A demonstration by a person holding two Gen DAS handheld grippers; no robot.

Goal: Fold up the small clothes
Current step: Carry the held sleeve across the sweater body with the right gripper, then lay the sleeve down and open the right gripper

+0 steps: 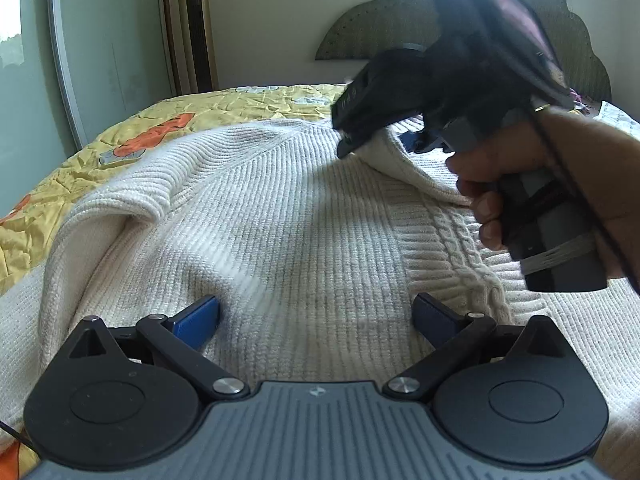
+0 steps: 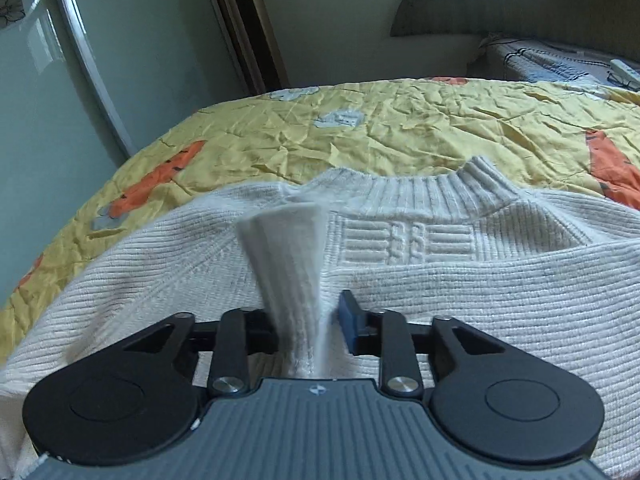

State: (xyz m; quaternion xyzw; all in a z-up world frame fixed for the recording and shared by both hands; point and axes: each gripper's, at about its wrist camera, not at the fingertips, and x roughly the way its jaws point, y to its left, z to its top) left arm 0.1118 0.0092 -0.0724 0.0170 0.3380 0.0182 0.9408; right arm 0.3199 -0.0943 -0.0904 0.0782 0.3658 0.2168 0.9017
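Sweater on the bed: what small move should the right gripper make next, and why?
Probably carry the pinched fold across the sweater and lay it flat. The right gripper is shut on a raised strip of knit, while the left gripper is open over the body.

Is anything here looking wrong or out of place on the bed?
Nothing is damaged or spilled. The sweater lies mid-fold: one flap curls over at its left, and the right gripper pinches a strip of knit. The left gripper is open above it. The quilt is wrinkled.
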